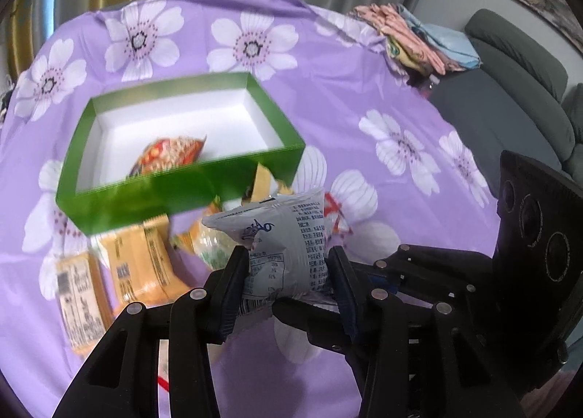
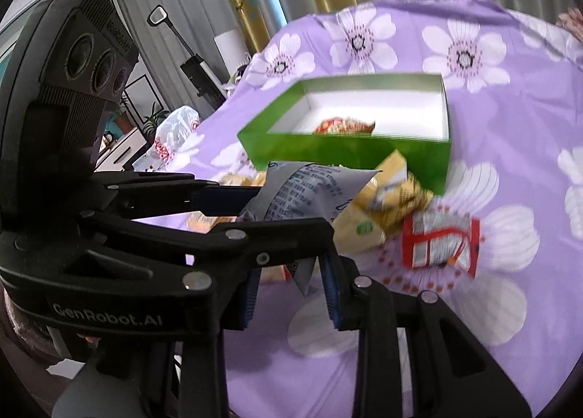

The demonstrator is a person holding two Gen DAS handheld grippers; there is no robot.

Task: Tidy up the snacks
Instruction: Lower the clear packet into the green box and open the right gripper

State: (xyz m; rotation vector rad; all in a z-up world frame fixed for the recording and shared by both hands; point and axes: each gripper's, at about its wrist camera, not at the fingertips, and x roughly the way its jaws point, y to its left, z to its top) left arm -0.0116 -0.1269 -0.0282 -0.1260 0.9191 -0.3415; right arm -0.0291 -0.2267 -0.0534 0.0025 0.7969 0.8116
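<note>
Here, left hand-held gripper clamping grey snack packet, green box beyond

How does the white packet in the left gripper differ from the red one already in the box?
The white packet is pale with dark printed text; the red packet is red and orange patterned. The white packet is held off the table, pinched between the left gripper fingers; the red packet lies on the floor of the green box. The white packet sits outside the box, nearer the camera. Both are sealed snack packets.
</note>
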